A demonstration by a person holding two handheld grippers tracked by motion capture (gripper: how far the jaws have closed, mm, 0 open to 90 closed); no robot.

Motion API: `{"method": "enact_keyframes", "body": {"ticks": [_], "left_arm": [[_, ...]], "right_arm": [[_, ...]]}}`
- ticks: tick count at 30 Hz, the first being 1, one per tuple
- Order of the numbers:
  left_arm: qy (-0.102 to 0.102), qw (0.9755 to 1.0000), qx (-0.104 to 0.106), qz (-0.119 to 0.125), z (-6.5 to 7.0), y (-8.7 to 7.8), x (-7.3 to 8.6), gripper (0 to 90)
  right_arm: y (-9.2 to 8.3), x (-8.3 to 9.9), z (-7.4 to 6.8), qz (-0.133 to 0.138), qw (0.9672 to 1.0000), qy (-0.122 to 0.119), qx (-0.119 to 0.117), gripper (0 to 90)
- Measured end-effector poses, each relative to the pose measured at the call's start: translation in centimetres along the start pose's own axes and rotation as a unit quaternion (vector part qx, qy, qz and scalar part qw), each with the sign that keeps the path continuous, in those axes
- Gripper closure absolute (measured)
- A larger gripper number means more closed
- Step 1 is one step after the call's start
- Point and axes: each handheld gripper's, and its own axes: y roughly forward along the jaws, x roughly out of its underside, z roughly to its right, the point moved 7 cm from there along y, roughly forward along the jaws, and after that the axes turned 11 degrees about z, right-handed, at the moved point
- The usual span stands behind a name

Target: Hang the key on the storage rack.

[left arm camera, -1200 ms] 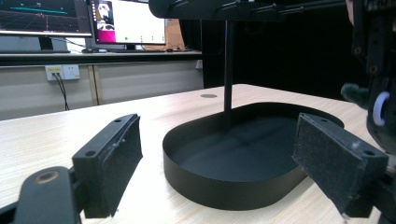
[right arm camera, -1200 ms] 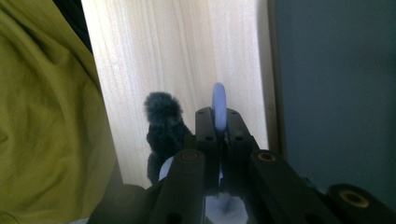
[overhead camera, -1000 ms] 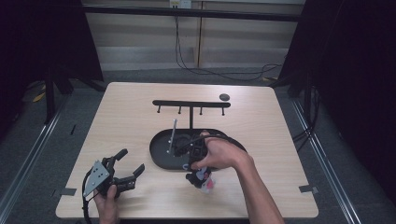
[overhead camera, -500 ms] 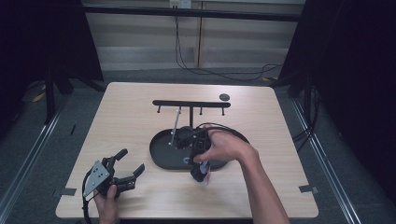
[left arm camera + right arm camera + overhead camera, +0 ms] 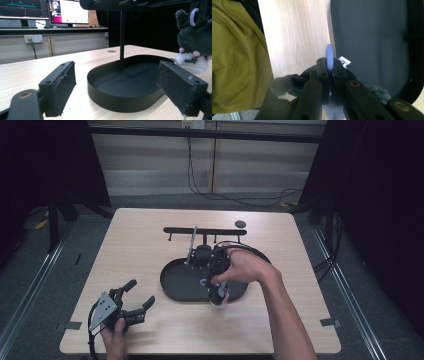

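Note:
A dark grey plush toy (image 5: 219, 299) with pink cheeks (image 5: 193, 37) hangs by a pale purple ring (image 5: 329, 53). My right gripper (image 5: 329, 62) is shut on that ring and holds the toy just above the near right rim of the black oval tray (image 5: 172, 280). In the high view, a hand covers most of the right gripper (image 5: 218, 287). My left gripper (image 5: 140, 292) rests near the table's front left corner with its jaws wide open and nothing between them. It (image 5: 117, 80) faces the tray (image 5: 120, 100), with the toy off to the right.
A black stand with a horizontal bar (image 5: 205, 230) rises on a thin pole (image 5: 122, 35) from the back of the tray. A small dark disc (image 5: 240, 224) lies on the table behind it. Olive cloth (image 5: 237, 55) borders the near table edge. Monitors (image 5: 67, 11) stand beyond the table.
The right hand has carried the toy from the table in front of the tray up and back toward the tray's near rim. The left gripper has stayed put.

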Motion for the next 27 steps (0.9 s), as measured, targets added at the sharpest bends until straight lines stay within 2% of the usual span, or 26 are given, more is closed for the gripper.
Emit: {"method": "enact_keyframes", "body": {"ticks": [9, 19, 22, 27], "left_arm": [[0.000, 1.0000, 0.000, 0.000, 0.0, 0.0, 0.0, 15.3], [0.000, 1.0000, 0.000, 0.000, 0.0, 0.0, 0.0, 15.2], [0.000, 1.0000, 0.000, 0.000, 0.0, 0.0, 0.0, 15.3], [0.000, 1.0000, 0.000, 0.000, 0.0, 0.0, 0.0, 15.3]], "right_arm": [[-1.6, 0.2, 1.6, -0.007, 0.9997, 0.002, 0.024, 87.4], [-2.9, -0.1, 3.2, -0.019, 0.9994, 0.014, 0.025, 87.5], [-3.0, 0.0, 3.7, -0.034, 0.9987, 0.018, 0.032, 87.4], [-3.4, 0.0, 4.7, -0.032, 0.9987, 0.029, 0.028, 87.4]]}}
